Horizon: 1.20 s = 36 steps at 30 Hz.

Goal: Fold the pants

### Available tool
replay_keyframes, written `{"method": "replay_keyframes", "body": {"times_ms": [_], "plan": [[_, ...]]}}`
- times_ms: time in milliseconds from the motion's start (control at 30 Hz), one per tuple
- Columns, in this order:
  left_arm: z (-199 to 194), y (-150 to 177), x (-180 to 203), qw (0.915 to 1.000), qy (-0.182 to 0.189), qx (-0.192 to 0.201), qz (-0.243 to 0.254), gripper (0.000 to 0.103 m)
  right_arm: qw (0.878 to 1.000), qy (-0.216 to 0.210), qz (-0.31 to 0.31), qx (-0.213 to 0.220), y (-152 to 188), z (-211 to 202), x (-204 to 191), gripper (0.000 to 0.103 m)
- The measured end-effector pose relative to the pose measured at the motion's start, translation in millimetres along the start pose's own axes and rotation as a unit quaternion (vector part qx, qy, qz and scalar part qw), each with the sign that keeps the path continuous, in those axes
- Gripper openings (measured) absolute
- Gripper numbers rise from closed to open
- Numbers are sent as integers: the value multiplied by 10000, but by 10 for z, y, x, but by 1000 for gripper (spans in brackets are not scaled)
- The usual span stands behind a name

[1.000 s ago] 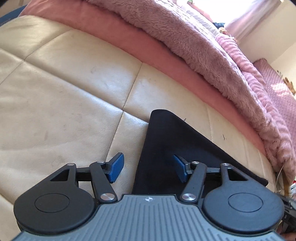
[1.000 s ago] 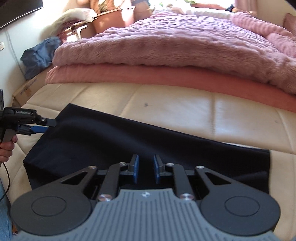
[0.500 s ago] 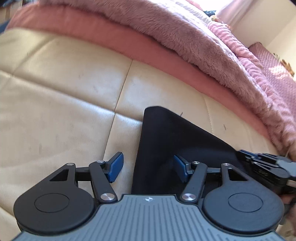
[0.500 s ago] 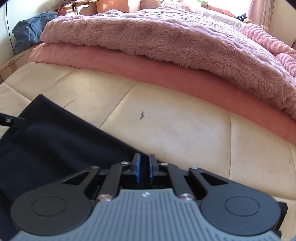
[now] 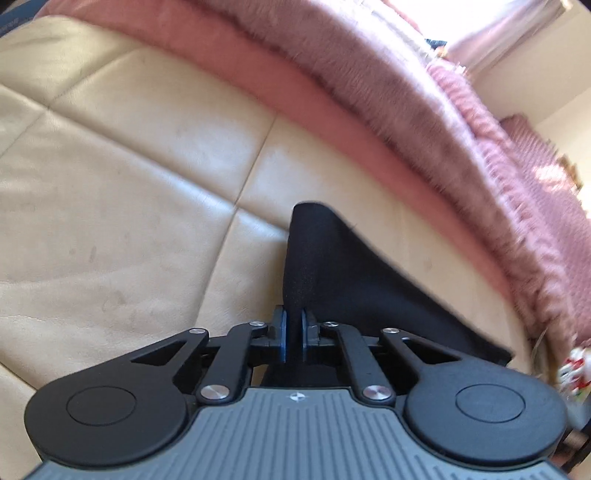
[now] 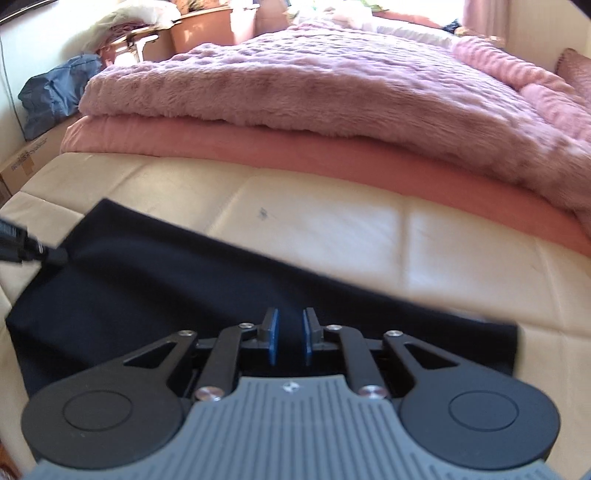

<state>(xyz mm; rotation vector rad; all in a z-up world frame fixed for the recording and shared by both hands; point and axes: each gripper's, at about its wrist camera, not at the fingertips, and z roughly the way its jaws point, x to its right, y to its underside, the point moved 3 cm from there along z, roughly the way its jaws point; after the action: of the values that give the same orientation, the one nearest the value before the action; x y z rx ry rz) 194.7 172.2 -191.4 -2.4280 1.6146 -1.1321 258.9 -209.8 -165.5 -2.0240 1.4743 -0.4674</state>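
My left claw (image 5: 293, 334) is closing, pinching the black pants (image 5: 332, 266). My right claw (image 6: 290, 341) is opening, pants fabric between its pads, on the cream bed (image 6: 332, 229).

bright sun from window (image 6: 443, 7) at top, blown-out glare; fisheye bend, slight motion blur.

A cream quilted leather bed base (image 6: 332, 229) carries the dark pants (image 6: 166, 280), spread flat just ahead of the right claw (image 6: 290, 341). Beyond them lie a pink mattress (image 6: 295, 155) and fluffy blanket (image 6: 314, 81).
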Motion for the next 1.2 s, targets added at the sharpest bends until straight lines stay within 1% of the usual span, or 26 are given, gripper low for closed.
{"method": "replay_keyframes", "body": {"times_ms": [133, 200, 300, 333, 367, 400, 433, 567, 633, 700, 800, 900, 967, 1067, 1200], "plan": [[-229, -81, 260, 9996, 207, 177, 61, 7, 9990, 322, 299, -17, 278, -323, 365, 12], [-353, -119, 512, 9989, 379, 203, 210, 7, 9975, 532, 466, 2, 402, -468, 569, 14], [-484, -144, 923, 9968, 641, 225, 422, 7, 9935, 879, 716, -35, 570, -634, 869, 19], [-511, -137, 1049, 9962, 712, 190, 459, 7, 9922, 954, 797, -38, 618, -674, 953, 23], [-531, -135, 1221, 9955, 777, 144, 531, 7, 9909, 984, 914, -59, 670, -713, 1041, 26], [-531, -125, 1362, 9946, 847, 103, 591, 7, 9901, 971, 1014, -88, 699, -733, 1090, 34], [-528, -114, 1486, 9938, 929, 58, 614, 7, 9892, 920, 1135, -136, 743, -748, 1155, 38], [-441, -15, 2017, 9888, 1368, -183, 570, 7, 9838, 646, 1640, -336, 899, -713, 1354, 39], [-328, 64, 2253, 9861, 1535, -299, 558, 7, 9805, 409, 1876, -407, 980, -668, 1404, 39], [-158, 160, 2498, 9841, 1630, -422, 559, 6, 9767, 182, 2097, -416, 1028, -627, 1430, 42], [138, 352, 2816, 9813, 1732, -638, 546, 6, 9753, 109, 2181, -328, 1047, -635, 1438, 42], [528, 578, 3098, 9797, 1709, -925, 489, 6, 9736, -21, 2269, -264, 1103, -669, 1455, 41], [745, 742, 3225, 9794, 1617, -1084, 538, 6, 9721, -102, 2334, -201, 1133, -707, 1481, 40], [1097, 990, 3332, 9794, 1341, -1352, 671, 7, 9696, -220, 2434, -136, 1175, -732, 1514, 40], [1487, 1226, 3344, 9778, 1067, -1671, 679, 7, 9675, -324, 2507, -63, 1211, -752, 1548, 40]]}}
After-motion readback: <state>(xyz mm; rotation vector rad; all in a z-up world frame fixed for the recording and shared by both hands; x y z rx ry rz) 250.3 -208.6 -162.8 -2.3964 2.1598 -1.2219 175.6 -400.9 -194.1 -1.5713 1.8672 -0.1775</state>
